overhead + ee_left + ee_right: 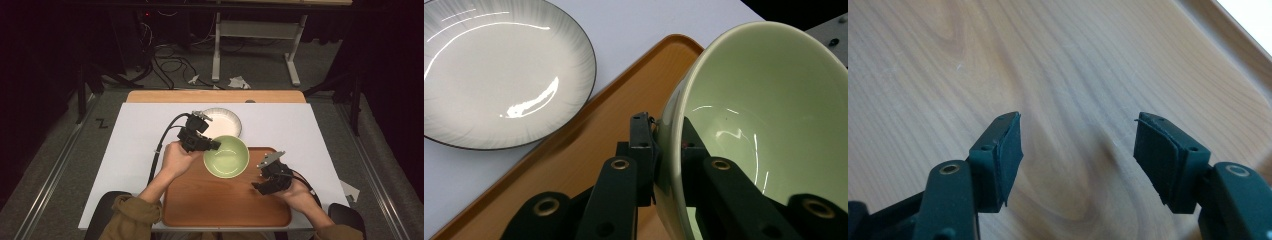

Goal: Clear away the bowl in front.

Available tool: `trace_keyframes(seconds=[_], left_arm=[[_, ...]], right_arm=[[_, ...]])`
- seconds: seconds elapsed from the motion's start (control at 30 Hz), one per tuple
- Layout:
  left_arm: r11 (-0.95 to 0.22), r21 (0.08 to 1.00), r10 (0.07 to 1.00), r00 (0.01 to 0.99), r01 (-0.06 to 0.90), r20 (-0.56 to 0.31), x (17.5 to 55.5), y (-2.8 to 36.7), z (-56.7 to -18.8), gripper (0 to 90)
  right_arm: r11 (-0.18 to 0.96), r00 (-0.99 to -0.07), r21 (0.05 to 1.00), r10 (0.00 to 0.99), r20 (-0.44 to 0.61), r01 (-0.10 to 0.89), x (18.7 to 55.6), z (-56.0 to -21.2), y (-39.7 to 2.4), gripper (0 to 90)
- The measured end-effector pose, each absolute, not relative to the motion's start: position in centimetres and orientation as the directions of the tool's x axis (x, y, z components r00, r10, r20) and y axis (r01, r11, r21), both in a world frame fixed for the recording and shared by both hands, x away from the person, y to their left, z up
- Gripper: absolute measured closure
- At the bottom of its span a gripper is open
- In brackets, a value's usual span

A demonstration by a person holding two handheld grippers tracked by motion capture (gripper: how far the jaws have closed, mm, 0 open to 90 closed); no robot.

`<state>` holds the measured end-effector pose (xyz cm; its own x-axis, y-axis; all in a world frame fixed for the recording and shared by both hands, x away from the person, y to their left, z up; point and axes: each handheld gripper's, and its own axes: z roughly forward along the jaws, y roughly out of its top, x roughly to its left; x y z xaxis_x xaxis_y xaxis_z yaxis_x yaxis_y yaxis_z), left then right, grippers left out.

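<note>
Over the tray (225, 200), left claw (216, 145) pinching green bowl (226, 156) rim, right claw (260, 187) agape

Pale green bowl (226, 156), glossy, same green inside and out. Plate (499, 70): off-white centre, fine grey radial streaks toward edge, thin dark rim line. Tray (225, 202): warm orange-brown wood, swirling grain visible in right gripper view. Table cover (135, 145) plain white; bare strip beyond it light wood tone. Both grippers matte black, left gripper (212, 145), right gripper (257, 186); brass-coloured rivets. Sleeve (132, 217) olive-brown.
</note>
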<state>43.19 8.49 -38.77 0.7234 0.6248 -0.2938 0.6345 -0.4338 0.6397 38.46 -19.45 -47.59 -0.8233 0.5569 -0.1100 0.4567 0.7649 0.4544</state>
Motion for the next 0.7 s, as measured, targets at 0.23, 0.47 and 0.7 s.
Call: trace_keyframes(seconds=[0.23,0.47,0.7], left_arm=[[-0.443,0.639,0.614,0.732,0.628,-0.295,42.6,8.5,-38.8,82.2],[-0.443,0.63,0.615,0.728,0.638,-0.305,42.2,8.7,-39.4,82.2],[-0.452,0.621,0.607,0.731,0.64,-0.311,41.7,8.7,-39.9,82.1]], right_arm=[[0.766,-0.825,0.455,0.554,-0.109,0.454,38.5,-47.6,-19.4,36.0],[0.765,-0.825,0.454,0.555,-0.106,0.457,38.5,-47.7,-19.4,36.0],[0.763,-0.823,0.451,0.559,-0.101,0.463,38.4,-47.7,-19.4,36.0]])
